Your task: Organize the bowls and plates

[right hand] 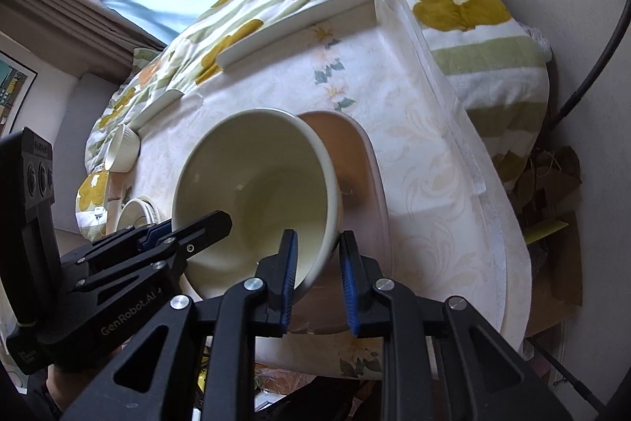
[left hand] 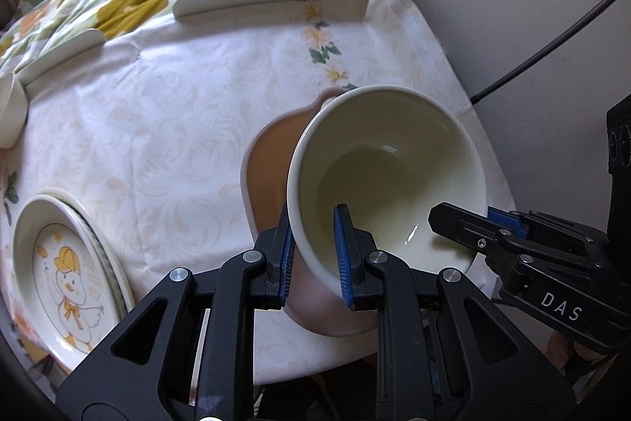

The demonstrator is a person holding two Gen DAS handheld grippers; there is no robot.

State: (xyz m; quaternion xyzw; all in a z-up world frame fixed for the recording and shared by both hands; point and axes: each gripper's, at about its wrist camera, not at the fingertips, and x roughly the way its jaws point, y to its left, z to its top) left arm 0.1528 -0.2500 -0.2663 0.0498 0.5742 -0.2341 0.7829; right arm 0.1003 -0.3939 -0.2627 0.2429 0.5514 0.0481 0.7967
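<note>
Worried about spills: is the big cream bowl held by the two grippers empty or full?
Empty. Both wrist views look into the tilted bowl, and its glazed inside shows bare down to the bottom, with no food or liquid.

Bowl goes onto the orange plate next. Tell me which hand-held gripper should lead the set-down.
Neither alone. The left hand-held gripper and right hand-held gripper each clamp opposite sides of the cream bowl, tilted over the orange plate. Lower both together.

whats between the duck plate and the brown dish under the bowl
Only bare tablecloth. In the left wrist view, nothing stands on the stretch between the duck plate and the brown dish beneath the held cream bowl.
</note>
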